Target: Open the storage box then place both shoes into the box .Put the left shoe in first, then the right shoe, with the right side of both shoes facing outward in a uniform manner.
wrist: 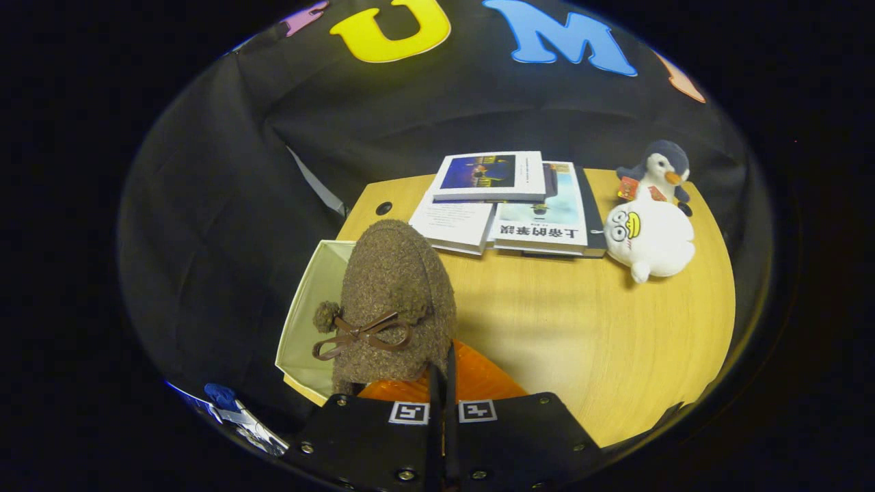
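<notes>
Just ahead of the gripper [443, 383], at twelve o'clock, a fuzzy brown shoe [396, 301] hangs pinched at its edge between the nearly closed fingers, over the open storage box [301, 321] at ten o'clock. Opening looks done. Which shoe this is I cannot tell, nor whether one already lies inside. Books [509, 201] and plush toys [649, 236] sit on the table [581, 328] at one o'clock.

Warm overhead light, soft glare on the surface [581, 321], dim blurred edges, strong fisheye bending, shoe's [396, 301] shadow perhaps falling rightward
</notes>
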Action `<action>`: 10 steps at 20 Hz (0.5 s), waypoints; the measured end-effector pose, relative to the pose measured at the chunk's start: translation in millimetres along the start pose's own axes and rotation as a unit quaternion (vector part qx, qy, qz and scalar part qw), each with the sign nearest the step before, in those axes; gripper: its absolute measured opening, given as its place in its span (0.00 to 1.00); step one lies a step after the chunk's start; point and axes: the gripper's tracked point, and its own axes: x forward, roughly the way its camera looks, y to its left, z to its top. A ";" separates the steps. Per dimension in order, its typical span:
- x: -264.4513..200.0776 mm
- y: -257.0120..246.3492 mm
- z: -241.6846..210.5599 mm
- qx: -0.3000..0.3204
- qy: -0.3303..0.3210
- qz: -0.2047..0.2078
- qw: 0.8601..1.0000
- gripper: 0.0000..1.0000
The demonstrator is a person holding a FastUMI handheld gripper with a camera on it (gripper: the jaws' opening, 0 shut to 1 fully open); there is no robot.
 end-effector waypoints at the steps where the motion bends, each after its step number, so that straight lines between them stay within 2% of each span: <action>1: 5.2 10.3 2.3 -0.005 0.004 0.006 1.000 0.02; 7: 32.6 63.4 13.0 -0.037 0.024 0.032 0.999 0.02; 10: 48.1 78.8 15.3 -0.059 0.032 0.028 0.997 0.02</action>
